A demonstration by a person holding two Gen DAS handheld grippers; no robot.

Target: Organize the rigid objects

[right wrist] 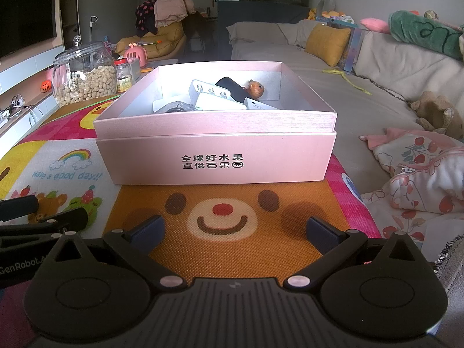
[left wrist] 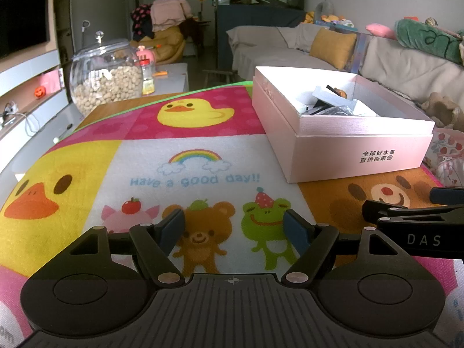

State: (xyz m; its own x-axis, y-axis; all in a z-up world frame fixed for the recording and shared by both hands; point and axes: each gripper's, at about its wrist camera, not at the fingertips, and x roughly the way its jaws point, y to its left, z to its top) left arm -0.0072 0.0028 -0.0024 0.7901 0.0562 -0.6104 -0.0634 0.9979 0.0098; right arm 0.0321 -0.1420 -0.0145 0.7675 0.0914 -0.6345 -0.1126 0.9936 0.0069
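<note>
A pink cardboard box [right wrist: 214,156] stands open on the cartoon mat [right wrist: 232,249], straight ahead in the right wrist view; it also shows at the right in the left wrist view [left wrist: 342,148]. Inside lie white chargers [right wrist: 217,103], a black device [right wrist: 232,88] and a small brown figurine [right wrist: 255,88]. My right gripper [right wrist: 233,230] is open and empty, low over the bear picture in front of the box. My left gripper [left wrist: 233,227] is open and empty over the mat, left of the box. The right gripper [left wrist: 414,211] shows at the right edge of the left wrist view.
A glass jar of nuts [left wrist: 104,84] and a small bottle [left wrist: 148,78] stand at the mat's far left corner. A sofa [right wrist: 377,72] with cushions and plush toys runs along the right. A floral bundle [right wrist: 420,179] lies by the mat's right edge.
</note>
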